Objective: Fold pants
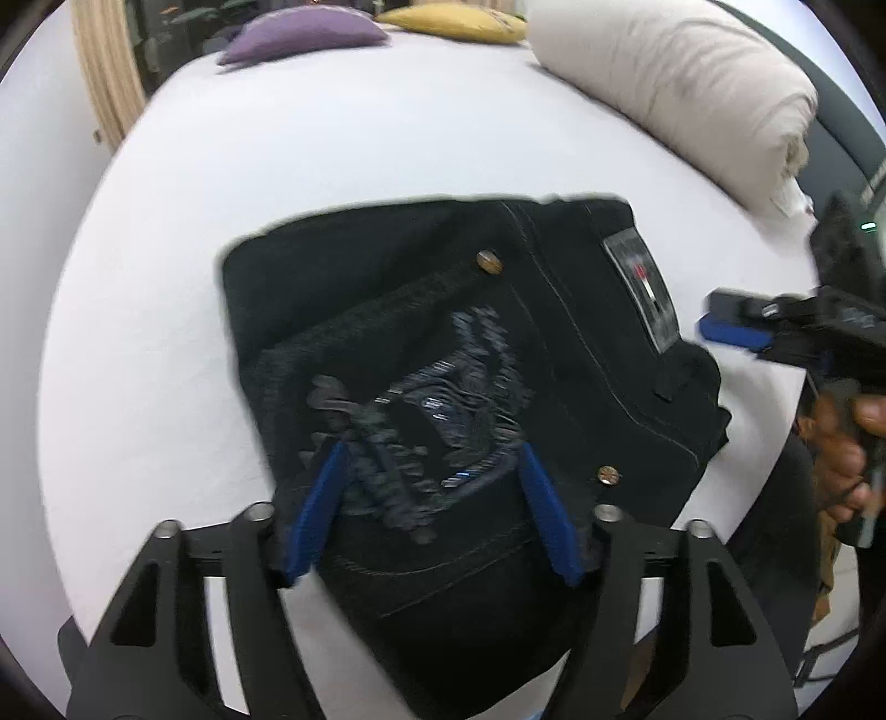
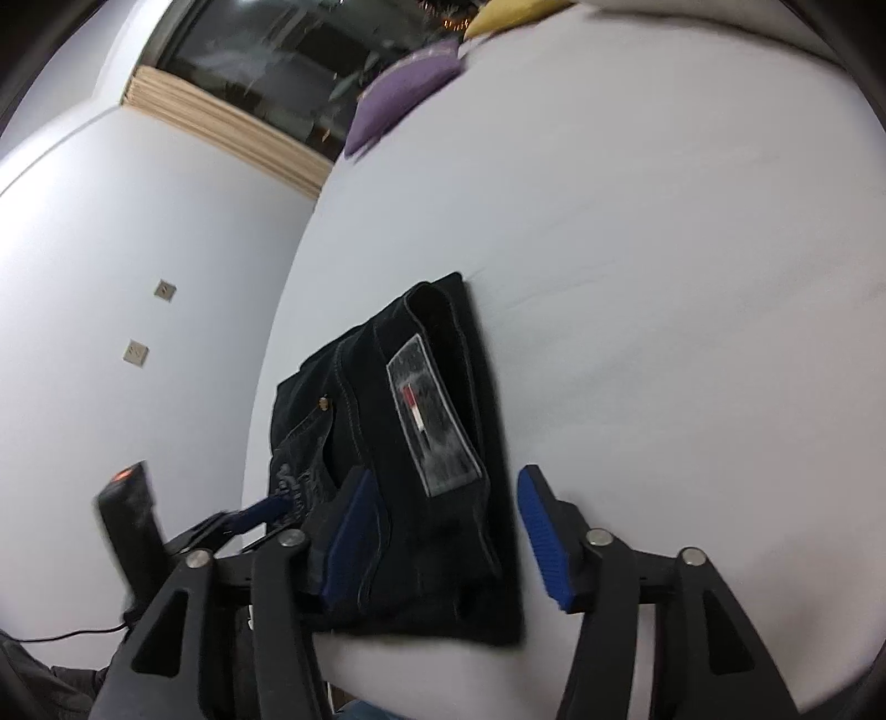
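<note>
Black jeans (image 1: 443, 354) lie folded into a compact bundle on a white bed (image 1: 332, 144), back pocket with embroidery and a waistband patch (image 1: 642, 288) facing up. My left gripper (image 1: 432, 509) is open, its blue pads on either side of the pocket, just above the near end of the bundle. My right gripper (image 2: 443, 531) is open over the waistband end of the jeans (image 2: 410, 443); it also shows at the right edge of the left wrist view (image 1: 736, 327). The left gripper's blue fingertips (image 2: 266, 509) show at the lower left of the right wrist view.
A rolled cream duvet (image 1: 692, 88) lies along the bed's far right. A purple pillow (image 1: 304, 33) and a yellow pillow (image 1: 454, 22) sit at the far end. A white wall (image 2: 111, 277) with two sockets stands left of the bed.
</note>
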The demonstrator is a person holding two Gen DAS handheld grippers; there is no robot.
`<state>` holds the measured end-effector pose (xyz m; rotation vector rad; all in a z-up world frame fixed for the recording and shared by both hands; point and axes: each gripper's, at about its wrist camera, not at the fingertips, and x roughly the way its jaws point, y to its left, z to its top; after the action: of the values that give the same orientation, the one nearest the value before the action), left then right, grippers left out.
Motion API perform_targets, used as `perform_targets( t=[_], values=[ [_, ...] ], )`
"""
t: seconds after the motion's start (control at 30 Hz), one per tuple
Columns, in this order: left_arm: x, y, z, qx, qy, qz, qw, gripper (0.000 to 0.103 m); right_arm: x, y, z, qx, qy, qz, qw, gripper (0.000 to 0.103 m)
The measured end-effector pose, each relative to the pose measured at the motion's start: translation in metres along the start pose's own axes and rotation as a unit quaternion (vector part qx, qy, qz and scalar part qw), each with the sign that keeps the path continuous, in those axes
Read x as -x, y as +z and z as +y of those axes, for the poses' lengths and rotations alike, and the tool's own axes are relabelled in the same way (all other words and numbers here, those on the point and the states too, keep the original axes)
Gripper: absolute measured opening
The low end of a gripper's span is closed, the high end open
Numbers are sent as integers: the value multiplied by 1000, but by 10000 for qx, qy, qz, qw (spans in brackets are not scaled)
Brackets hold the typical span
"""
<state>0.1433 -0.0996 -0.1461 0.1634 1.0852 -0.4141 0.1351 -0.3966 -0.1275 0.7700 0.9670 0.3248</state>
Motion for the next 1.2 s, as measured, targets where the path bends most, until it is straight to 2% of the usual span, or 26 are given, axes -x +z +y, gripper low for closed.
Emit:
perform_targets(
  t=[0.03, 0.07, 0.13, 0.27, 0.4, 0.47, 0.53, 0.63, 0.87, 1.0, 1.03, 1.13, 1.2],
  values=[
    [4, 0, 6, 76, 62, -75, 9999, 88, -3, 4, -6, -5, 6, 135, 9999, 66],
    [7, 0, 14, 164, 141, -126, 9997, 90, -13, 8, -8, -18, -74, 272, 9996, 66],
    [8, 2, 31, 365, 250, -83, 9990, 91, -33, 12, -9, 32, -202, 475, 9987, 66],
    [-14, 0, 53, 618, 256, 247, 9975, 91, -45, 13, 1, 228, -226, 535, 9981, 61],
    [-30, 1, 54, 646, -35, 411, 9971, 91, -46, 11, -1, 244, -358, 502, 9978, 45],
    [-33, 4, 50, 543, -115, 425, 9976, 82, -44, 11, -4, 190, -344, 491, 9980, 41],
    [-36, 8, 47, 502, -206, 456, 9975, 69, -42, 9, 0, 234, -407, 477, 9978, 38],
    [-39, 13, 43, 420, -169, 497, 9977, 58, -41, 7, 8, 366, -591, 455, 9965, 36],
    [-38, 18, 42, 358, -136, 459, 9982, 45, -39, 4, 17, 563, -819, 370, 9944, 32],
    [-35, 24, 38, 354, -144, 393, 9985, 34, -36, 2, 30, 808, -1067, 315, 9905, 25],
    [-33, 24, 38, 360, -159, 362, 9986, 29, -35, 1, 35, 902, -1138, 283, 9890, 23],
    [-24, 23, 46, 404, -234, 298, 9985, 23, -29, -2, 53, 1215, -1339, 164, 9834, 19],
    [-19, 25, 50, 451, -300, 258, 9982, 21, -22, -2, 64, 1309, -1317, 54, 9826, 18]
  ],
)
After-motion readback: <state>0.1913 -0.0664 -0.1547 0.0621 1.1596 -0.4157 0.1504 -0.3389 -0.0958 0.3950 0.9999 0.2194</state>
